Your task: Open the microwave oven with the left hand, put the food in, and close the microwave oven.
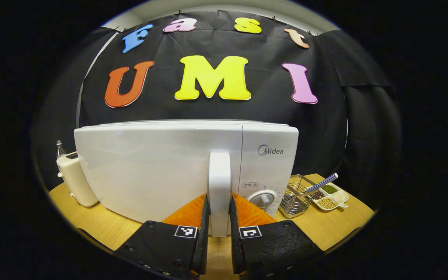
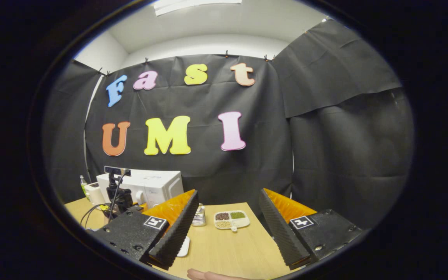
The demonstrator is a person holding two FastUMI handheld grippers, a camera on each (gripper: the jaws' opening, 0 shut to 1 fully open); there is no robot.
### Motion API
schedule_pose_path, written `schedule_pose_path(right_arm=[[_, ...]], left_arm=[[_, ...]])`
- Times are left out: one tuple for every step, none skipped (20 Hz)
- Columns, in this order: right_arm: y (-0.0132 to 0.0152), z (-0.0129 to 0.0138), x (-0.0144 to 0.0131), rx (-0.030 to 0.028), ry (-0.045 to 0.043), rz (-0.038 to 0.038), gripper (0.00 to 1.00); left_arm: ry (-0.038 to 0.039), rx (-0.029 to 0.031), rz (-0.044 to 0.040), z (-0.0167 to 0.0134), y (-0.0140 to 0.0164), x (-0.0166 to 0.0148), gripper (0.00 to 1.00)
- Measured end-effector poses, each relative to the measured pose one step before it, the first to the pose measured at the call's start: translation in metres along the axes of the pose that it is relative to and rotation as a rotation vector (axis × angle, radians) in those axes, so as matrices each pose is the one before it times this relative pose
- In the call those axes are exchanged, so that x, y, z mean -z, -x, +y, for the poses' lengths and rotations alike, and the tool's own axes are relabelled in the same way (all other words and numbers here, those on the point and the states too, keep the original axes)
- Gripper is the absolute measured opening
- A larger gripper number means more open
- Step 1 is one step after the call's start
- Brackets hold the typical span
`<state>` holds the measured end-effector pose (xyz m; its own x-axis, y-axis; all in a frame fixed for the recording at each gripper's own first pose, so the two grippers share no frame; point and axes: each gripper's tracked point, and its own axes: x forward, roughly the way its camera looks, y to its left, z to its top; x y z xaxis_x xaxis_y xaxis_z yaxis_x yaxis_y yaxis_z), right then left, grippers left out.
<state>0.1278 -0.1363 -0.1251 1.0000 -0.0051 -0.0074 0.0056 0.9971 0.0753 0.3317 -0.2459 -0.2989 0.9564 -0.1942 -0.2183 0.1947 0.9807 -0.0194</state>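
Fingers of the left gripper [image 1: 219, 233] clamp both sides of the white vertical door handle [image 1: 219, 186] of the glossy white microwave oven [image 1: 158, 171], which stands on the pale wooden table [image 1: 336, 225]. The right gripper [image 2: 226, 229] hangs with jaws spread wide and empty, above a white divided dish of beans [image 2: 231, 219].

White microwave oven [image 1: 161, 171] on a wooden table [image 1: 325, 229], door shut. The left gripper [image 1: 219, 217] clamps the door's upright handle [image 1: 219, 186], one finger pressing each side. Right of the handle, the control panel carries a round dial [image 1: 262, 200]. Left of the oven, touching or just beside it, stands a cream toaster [image 1: 74, 179]. To the right sit a wire basket [image 1: 297, 198] and a divided dish of beans [image 1: 331, 198].
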Motion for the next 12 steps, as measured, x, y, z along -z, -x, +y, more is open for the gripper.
schedule_pose_path(right_arm=[[-0.00061,0.00052,0.00093,-0.00035,-0.00079,0.00042,1.0],[-0.0015,0.00065,0.00091,0.00088,-0.00073,0.00351,0.93],[-0.00081,0.00103,0.00216,-0.00084,0.00089,0.00603,1.0],[-0.00068,0.00104,0.00259,-0.00121,0.00146,0.00543,1.0],[-0.00069,0.00035,0.002,0.00021,0.00139,0.00485,1.0],[-0.00065,0.00053,0.00169,-0.00091,0.00243,0.00483,1.0],[-0.00036,0.00077,0.00212,-0.00123,0.00405,0.00234,1.0],[-0.00016,-0.00065,0.0009,0.00246,0.00383,0.00014,1.0],[-0.00098,-0.00153,0.00129,0.00297,0.002,0.00125,1.0],[-0.00084,-0.00101,0.00043,0.00168,-0.002,0.00212,1.0],[-0.00128,-0.00067,0.00145,0.00172,-0.00408,0.00425,1.0],[-0.00101,-0.00116,0.00179,0.00214,-0.0018,0.00681,1.0]], left_arm=[[-0.00295,0.00423,-0.00127,-0.00056,-0.00192,0.0009,0.25],[-0.00828,0.00077,-0.00213,-0.00086,0.00655,-0.00209,0.24],[-0.01009,-0.00759,0.00819,0.00001,-0.00104,0.00121,0.09],[-0.00189,-0.00508,-0.00735,0.00153,-0.0022,-0.00008,0.09],[0.00277,0.00166,0.00722,0.00007,0.00014,0.00185,0.09],[0.01098,0.00347,-0.00627,-0.00097,-0.00074,-0.0015,0.09],[0.00249,0.00156,0.01388,0.00026,0.0006,0.00157,0.09],[0.00904,-0.00102,0.00248,0.00019,0.0001,-0.00095,0.1],[-0.01524,-0.00573,0.002,-0.00044,0.00238,0.00103,0.09],[-0.02152,-0.00929,-0.00743,0.00091,0.00007,-0.00003,0.09],[0.00334,-0.01187,-0.00889,0.00156,0.00467,-0.00043,0.09],[0.00426,0.00308,-0.00042,-0.00079,0.00802,0.00179,0.1]])
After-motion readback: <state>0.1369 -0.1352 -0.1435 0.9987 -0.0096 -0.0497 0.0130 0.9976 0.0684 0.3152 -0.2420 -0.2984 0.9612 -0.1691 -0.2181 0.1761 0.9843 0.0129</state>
